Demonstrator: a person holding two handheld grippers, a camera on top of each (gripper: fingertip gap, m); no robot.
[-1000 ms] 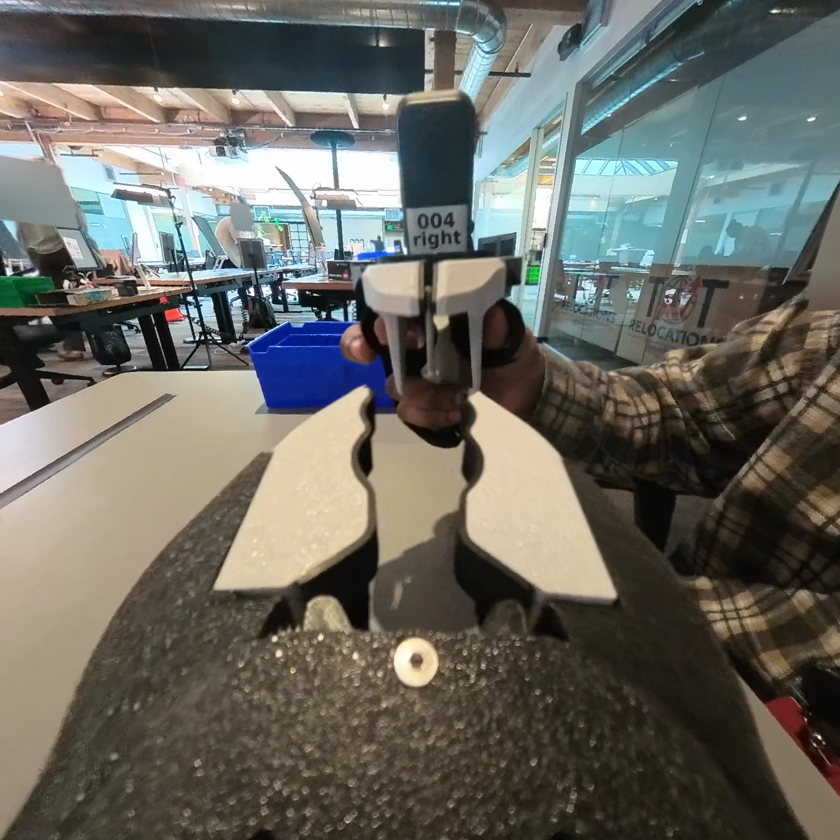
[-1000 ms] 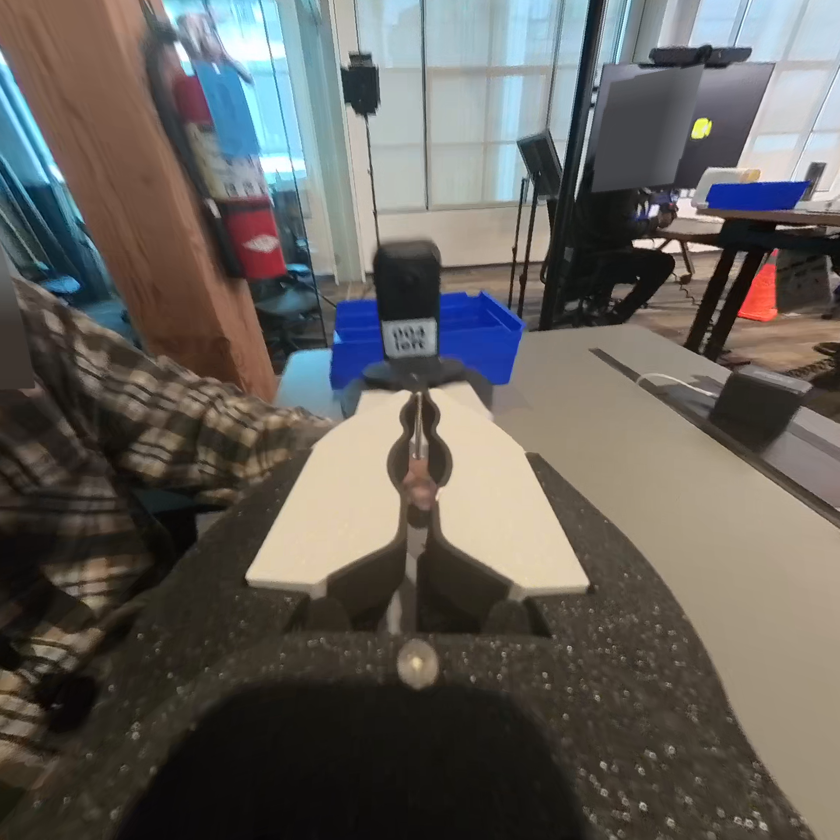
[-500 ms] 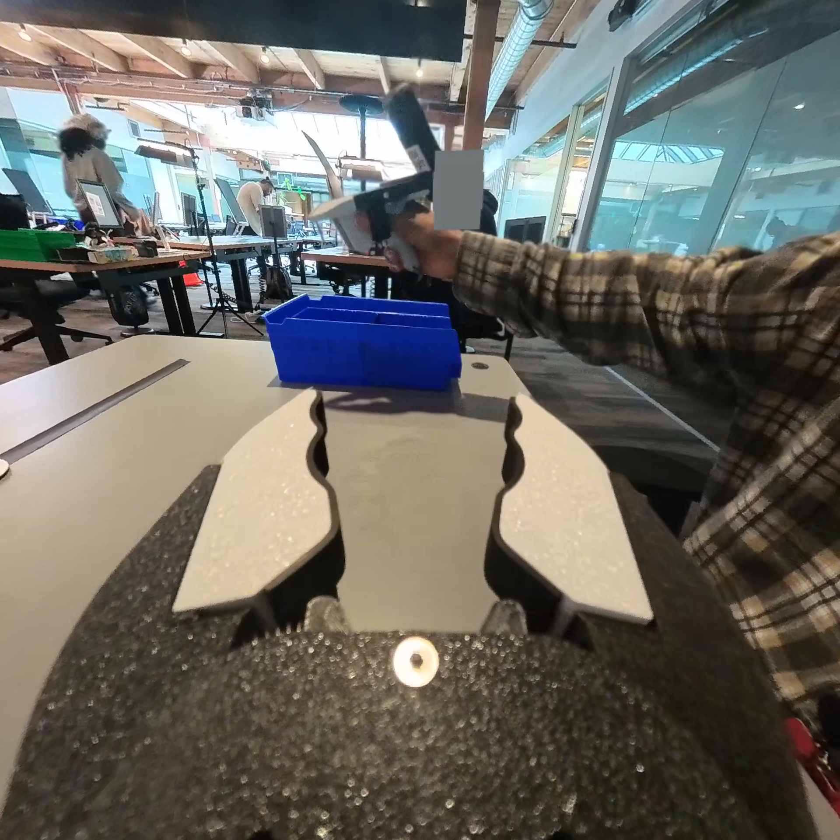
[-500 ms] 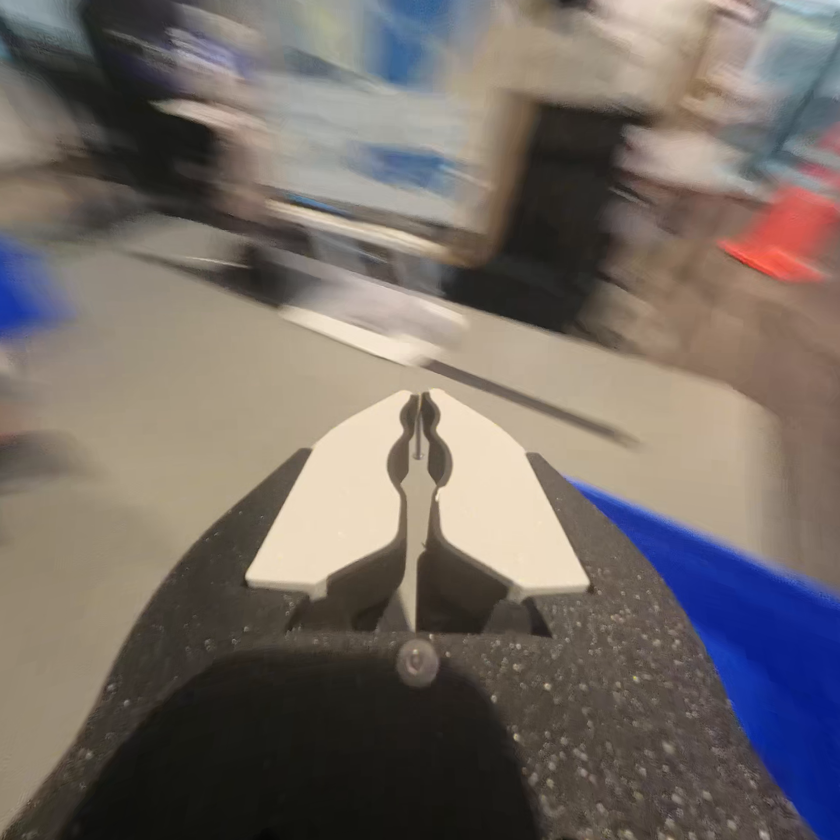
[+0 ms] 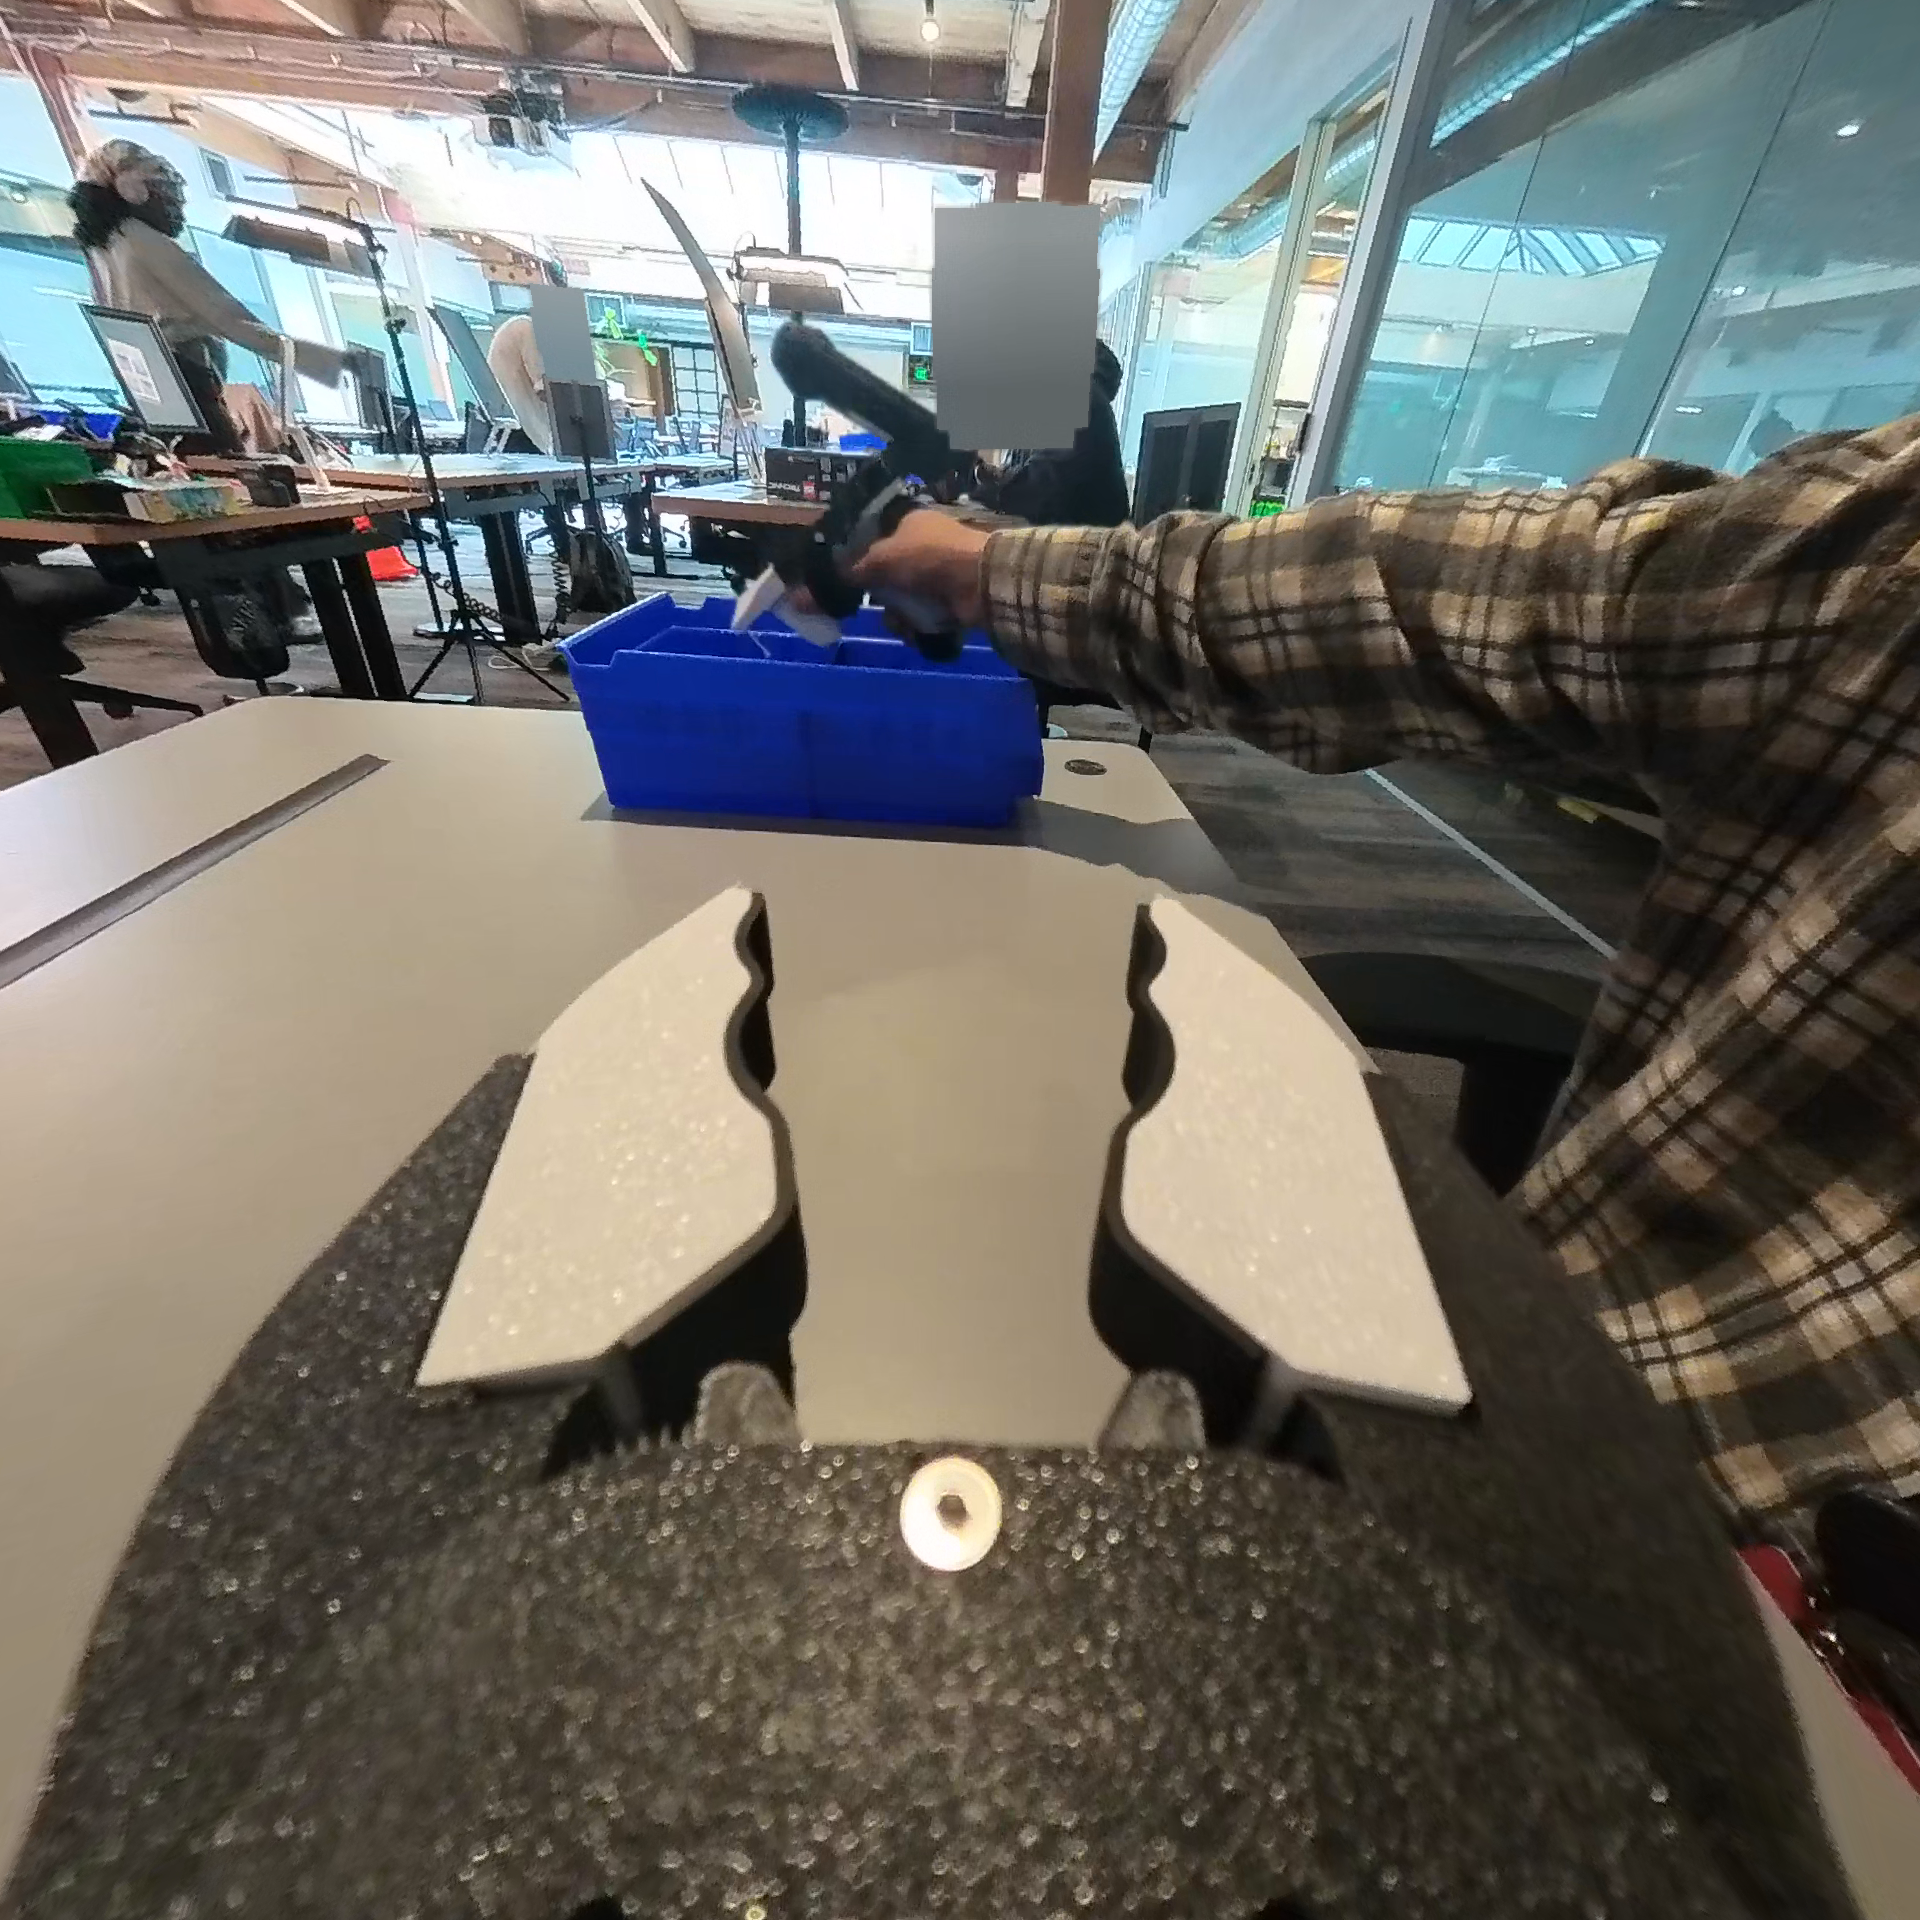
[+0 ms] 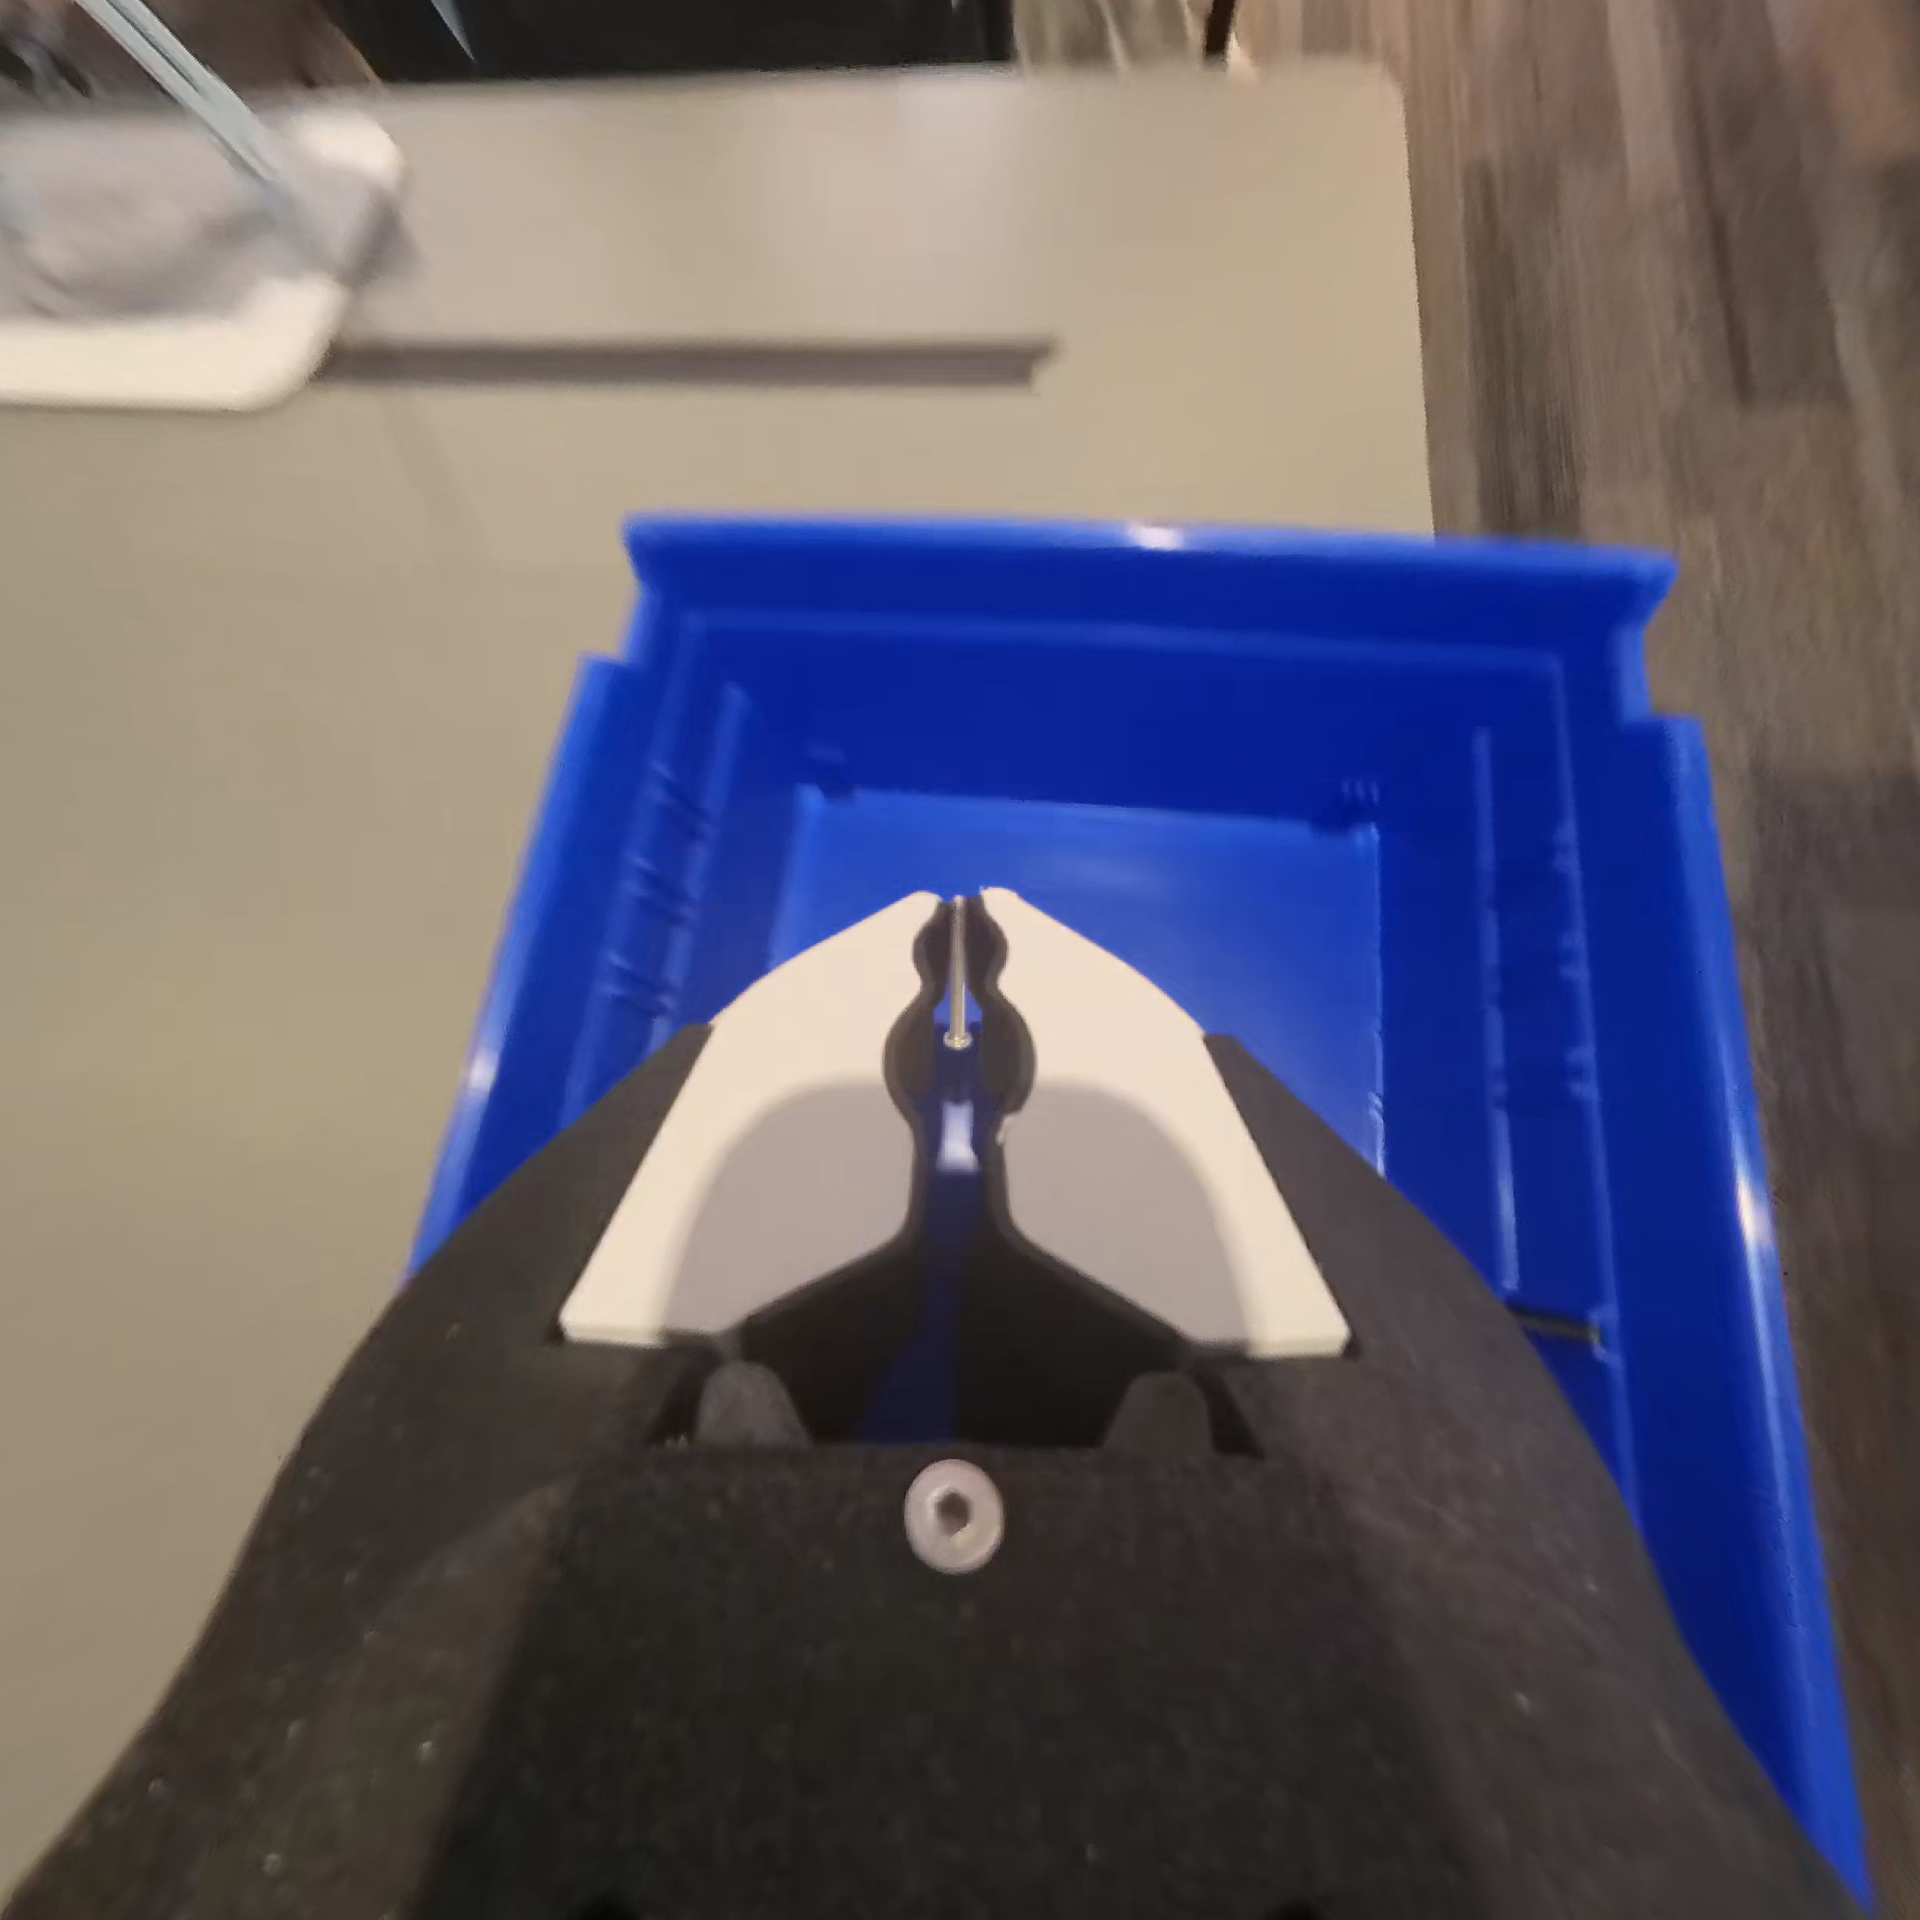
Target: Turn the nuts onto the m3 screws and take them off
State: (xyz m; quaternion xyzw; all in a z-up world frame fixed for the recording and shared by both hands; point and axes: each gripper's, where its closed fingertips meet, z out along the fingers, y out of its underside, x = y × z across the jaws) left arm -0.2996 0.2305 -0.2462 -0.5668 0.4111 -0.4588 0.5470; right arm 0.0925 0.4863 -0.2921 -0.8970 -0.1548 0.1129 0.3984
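My right gripper (image 6: pixel 958 896) is shut on a thin silver M3 screw (image 6: pixel 955 987), held lengthwise between the white fingers. It points down into a compartment of the blue bin (image 6: pixel 1091 644). In the left wrist view the same gripper (image 5: pixel 781 615) shows far off over the blue bin (image 5: pixel 810 743), held by a hand in a plaid sleeve (image 5: pixel 1455 634). My left gripper (image 5: pixel 948 909) is open and empty, low over the grey table (image 5: pixel 260 987), well short of the bin. No nut shows in either view.
The blue bin stands at the table's far right corner, next to the table edge (image 5: pixel 1174 800). A dark groove (image 5: pixel 187 873) runs along the table at the left. Desks, tripods and people stand in the room behind. A white object (image 6: pixel 177 343) lies blurred on the table. Some 50 centimetres of space lies between my two pairs of fingers. The white object (image 6: pixel 177 343) is closer to my left gripper, around 40 centimetres from its tips; the right tips are 45 centimetres off.
The right gripper has swung away from in front of the left gripper, over to the blue bin, and now points down into it with the screw. The left gripper has opened wider.
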